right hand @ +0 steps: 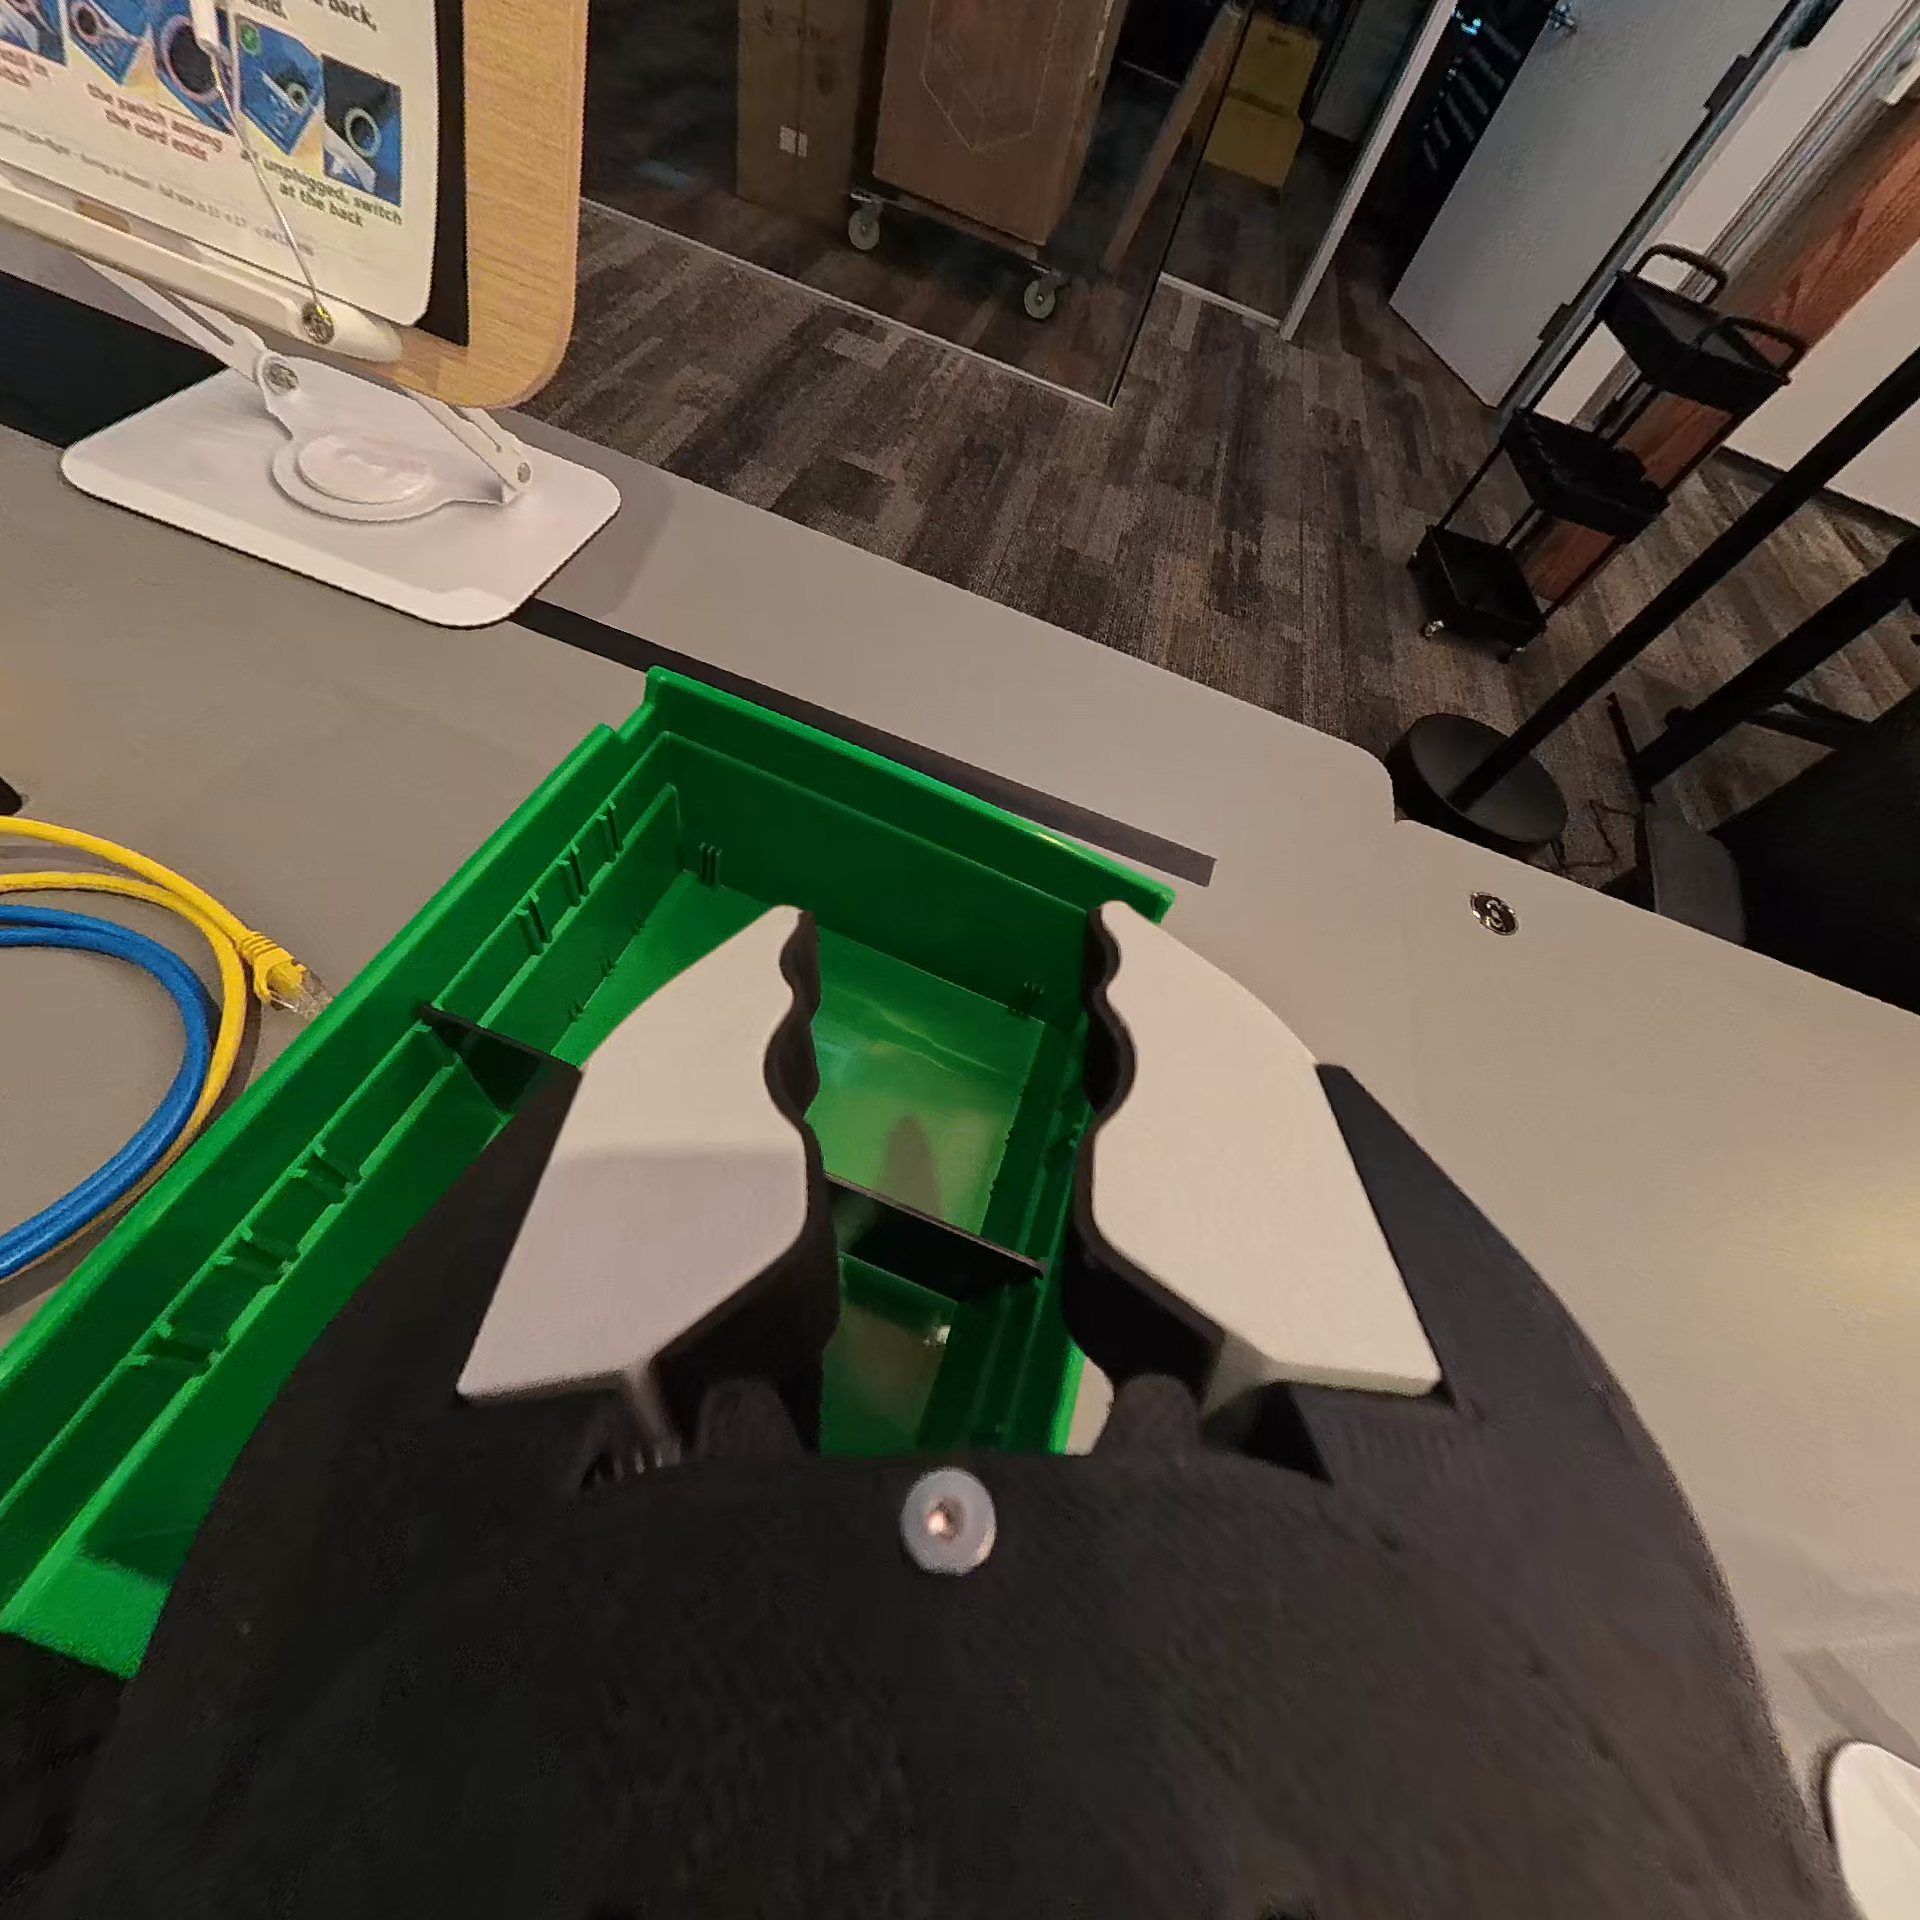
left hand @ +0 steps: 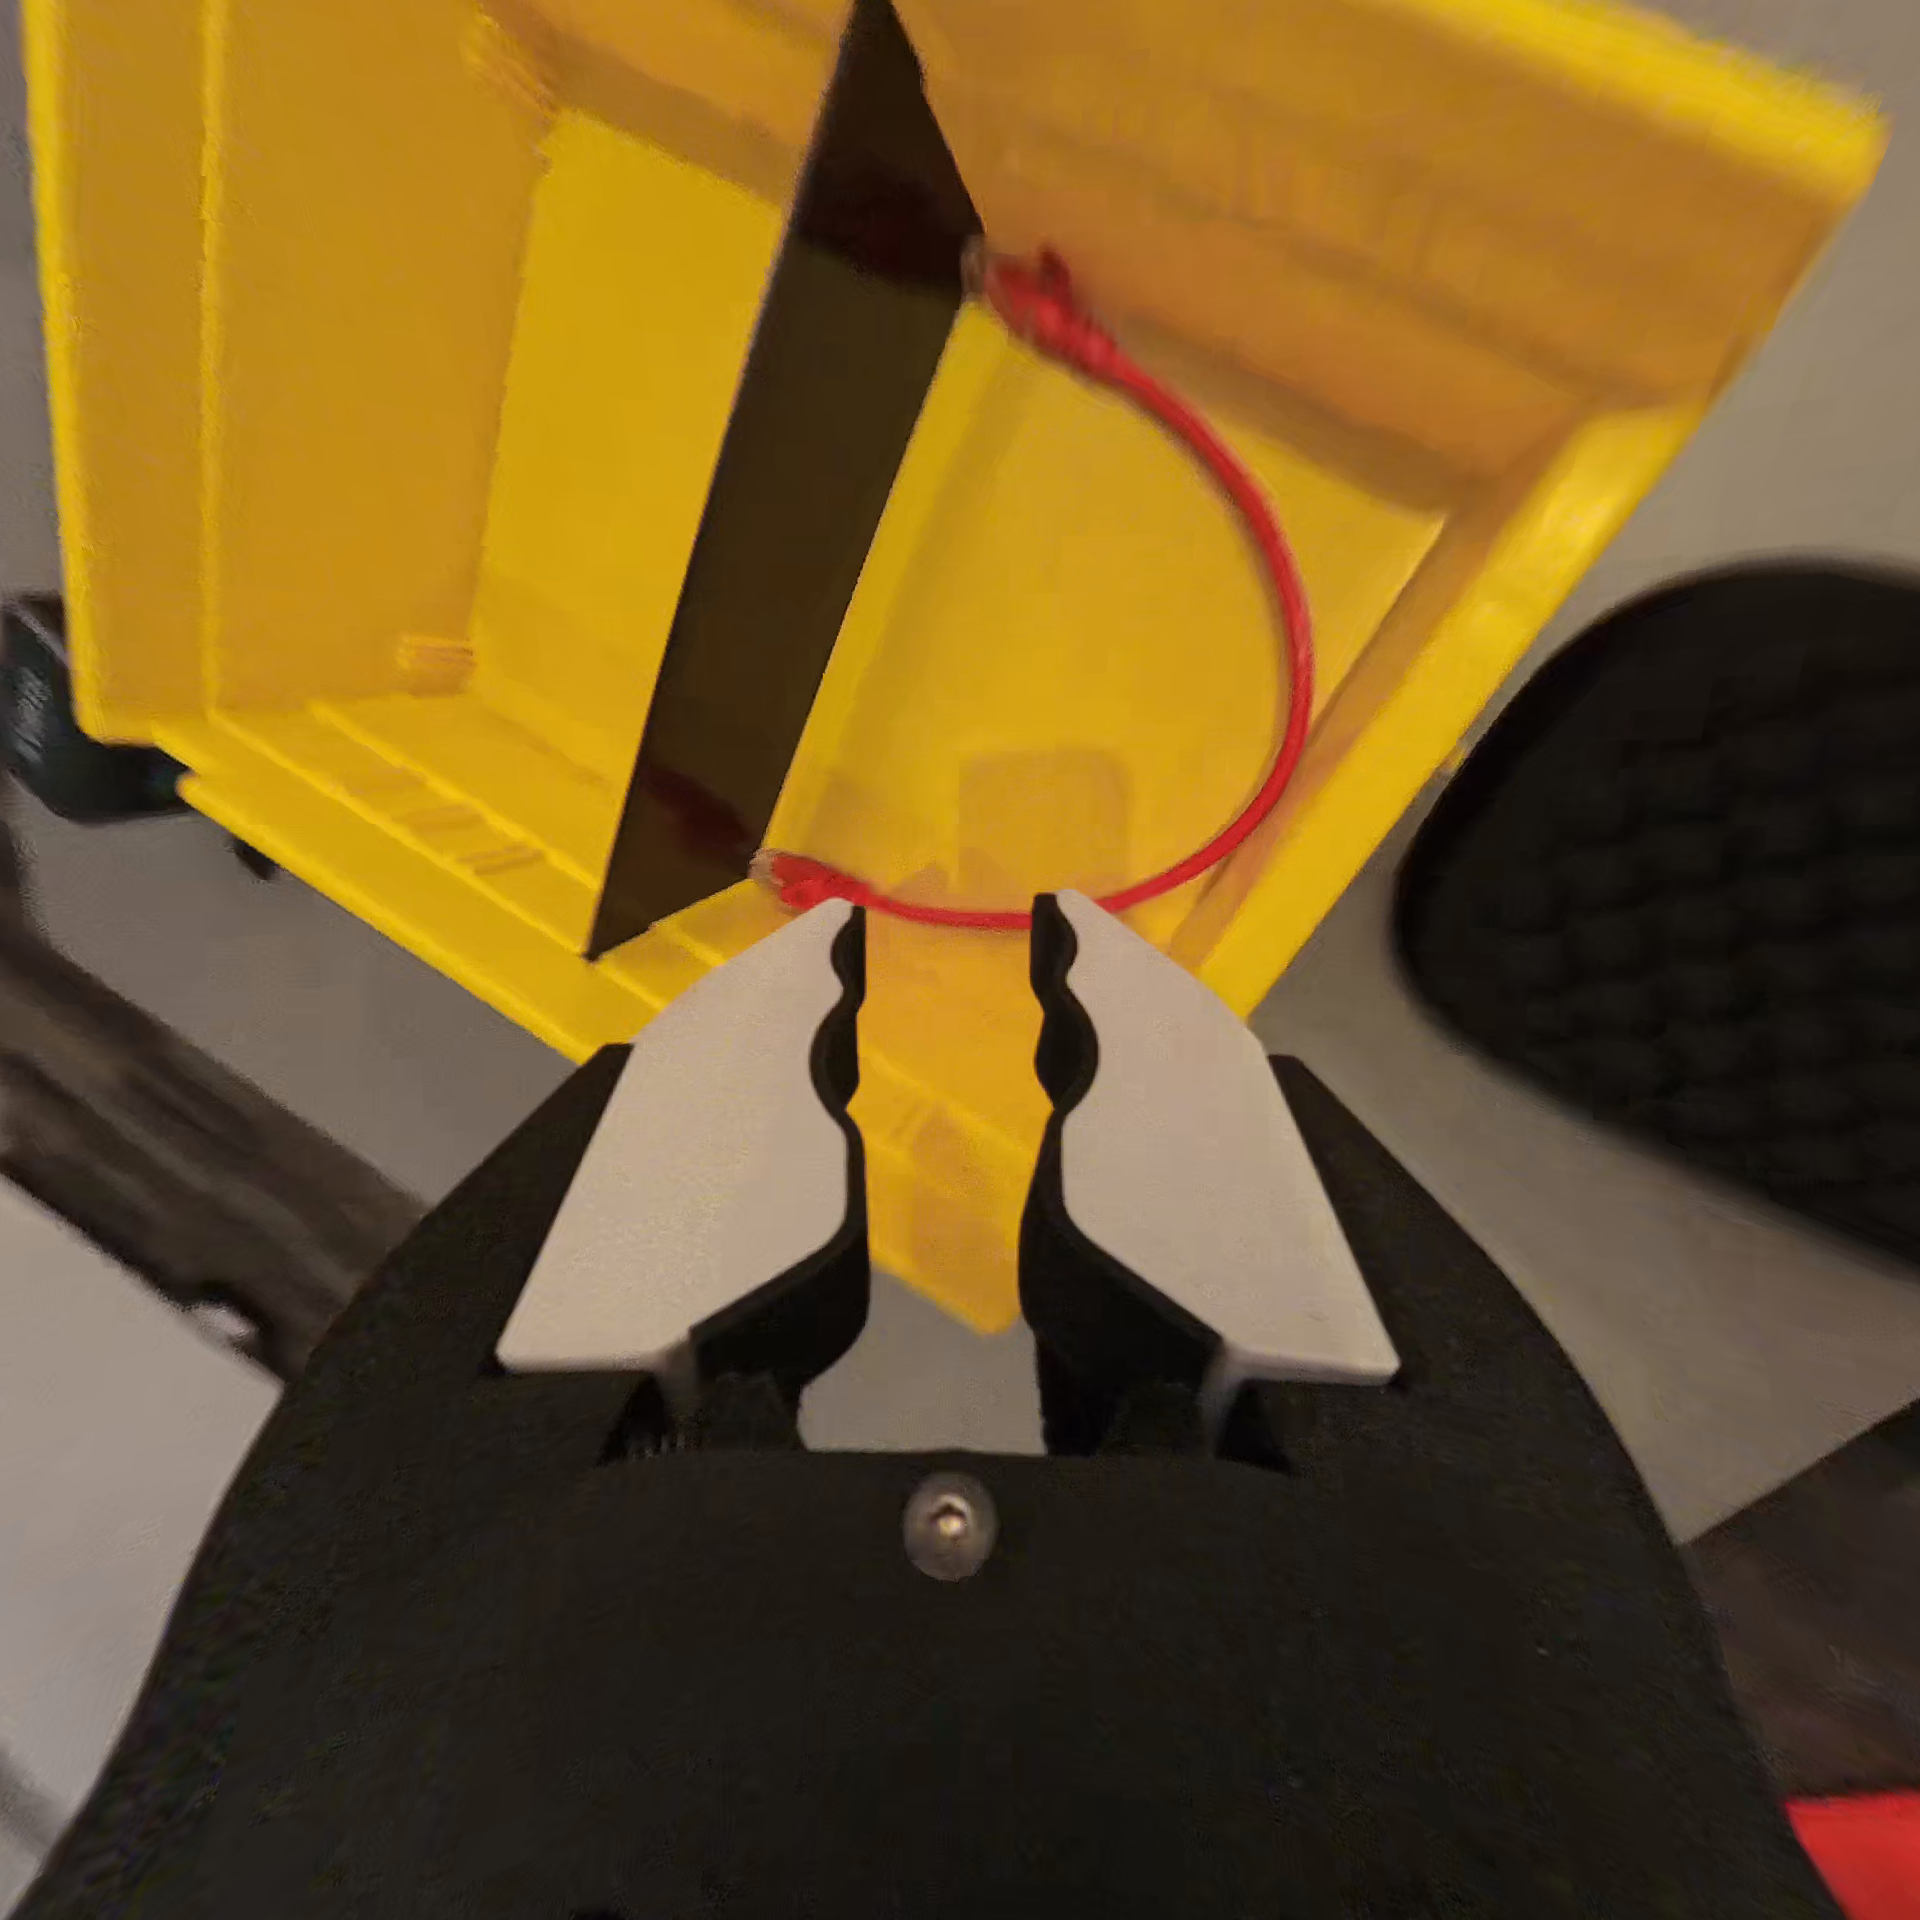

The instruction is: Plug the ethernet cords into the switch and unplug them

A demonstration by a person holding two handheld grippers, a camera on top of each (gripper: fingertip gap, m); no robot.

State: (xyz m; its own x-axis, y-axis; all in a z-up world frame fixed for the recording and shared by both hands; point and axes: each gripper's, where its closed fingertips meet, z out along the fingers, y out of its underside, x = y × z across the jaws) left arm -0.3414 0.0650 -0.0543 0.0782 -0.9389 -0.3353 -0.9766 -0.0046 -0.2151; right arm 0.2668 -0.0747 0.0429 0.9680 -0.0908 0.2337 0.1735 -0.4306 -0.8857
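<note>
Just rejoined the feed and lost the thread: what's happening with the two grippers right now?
The left gripper is open above a yellow bin, its tips close to a red cord curled in the compartment beside a black divider. The right gripper hangs open and empty over a green bin. A yellow cord and a blue cord lie on the table.

From my remote station, I see writing in only one place: the white printed instruction sheet [right hand: 312, 125] with small blue photographs, which stands on a white tablet stand [right hand: 343, 488] at the far left of the grey surface [right hand: 1351, 1039]. It carries several lines of dark print under the photographs. A small round metal fitting [right hand: 1493, 913] set in the surface bears a mark that is too small for me to read. The left wrist view shows no text.
</note>
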